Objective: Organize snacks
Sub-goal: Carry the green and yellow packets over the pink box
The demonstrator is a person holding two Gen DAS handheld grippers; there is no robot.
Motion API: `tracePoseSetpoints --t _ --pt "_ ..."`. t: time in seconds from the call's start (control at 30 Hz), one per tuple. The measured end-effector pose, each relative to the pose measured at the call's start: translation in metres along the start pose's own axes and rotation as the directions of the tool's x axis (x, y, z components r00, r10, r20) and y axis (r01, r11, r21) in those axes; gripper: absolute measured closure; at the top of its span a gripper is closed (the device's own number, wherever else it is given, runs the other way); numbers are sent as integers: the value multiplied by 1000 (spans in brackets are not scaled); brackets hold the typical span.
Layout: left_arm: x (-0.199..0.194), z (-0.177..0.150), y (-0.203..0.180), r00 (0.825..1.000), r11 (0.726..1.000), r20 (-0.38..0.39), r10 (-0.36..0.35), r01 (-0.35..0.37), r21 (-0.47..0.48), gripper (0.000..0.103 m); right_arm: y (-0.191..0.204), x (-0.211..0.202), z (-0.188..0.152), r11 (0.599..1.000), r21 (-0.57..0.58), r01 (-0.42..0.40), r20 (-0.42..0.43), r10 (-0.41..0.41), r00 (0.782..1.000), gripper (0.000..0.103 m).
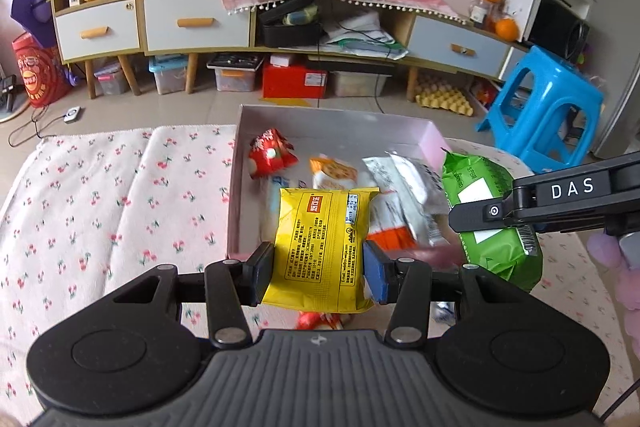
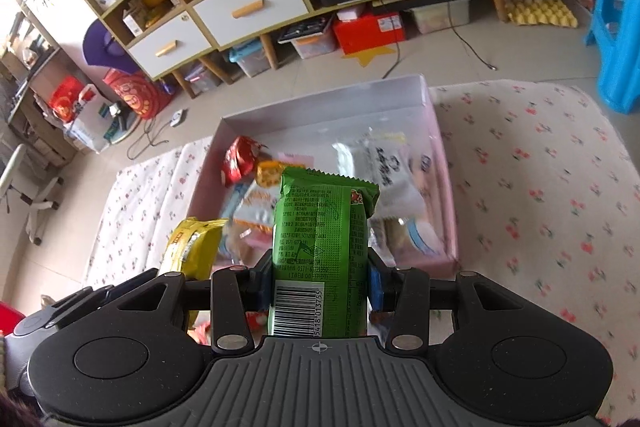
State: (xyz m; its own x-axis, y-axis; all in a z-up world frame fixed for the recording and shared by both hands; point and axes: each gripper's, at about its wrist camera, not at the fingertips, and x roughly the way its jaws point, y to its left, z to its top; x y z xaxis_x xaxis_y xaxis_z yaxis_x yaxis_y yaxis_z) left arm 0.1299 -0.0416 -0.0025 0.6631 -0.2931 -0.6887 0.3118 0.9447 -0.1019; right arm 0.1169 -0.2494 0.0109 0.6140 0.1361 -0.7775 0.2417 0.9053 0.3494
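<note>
Left gripper [image 1: 318, 269] clamped on yellow packet [image 1: 322, 247]; right gripper [image 2: 318, 281] clamped on green packet [image 2: 320, 251]. Pink box [image 1: 434, 141] at 12 o'clock, snacks inside.

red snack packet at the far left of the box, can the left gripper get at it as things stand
Probably not yet: the left gripper is shut on the yellow packet. The red packet lies uncovered in the pink box, so the path looks free once emptied.
</note>
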Motion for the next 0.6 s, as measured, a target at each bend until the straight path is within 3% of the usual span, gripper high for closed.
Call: tracePoseSetpoints --t 0.6 --pt "53 35 9 997 997 64 44 -48 55 58 -12 58 44 997 7 -77 77 76 994 60"
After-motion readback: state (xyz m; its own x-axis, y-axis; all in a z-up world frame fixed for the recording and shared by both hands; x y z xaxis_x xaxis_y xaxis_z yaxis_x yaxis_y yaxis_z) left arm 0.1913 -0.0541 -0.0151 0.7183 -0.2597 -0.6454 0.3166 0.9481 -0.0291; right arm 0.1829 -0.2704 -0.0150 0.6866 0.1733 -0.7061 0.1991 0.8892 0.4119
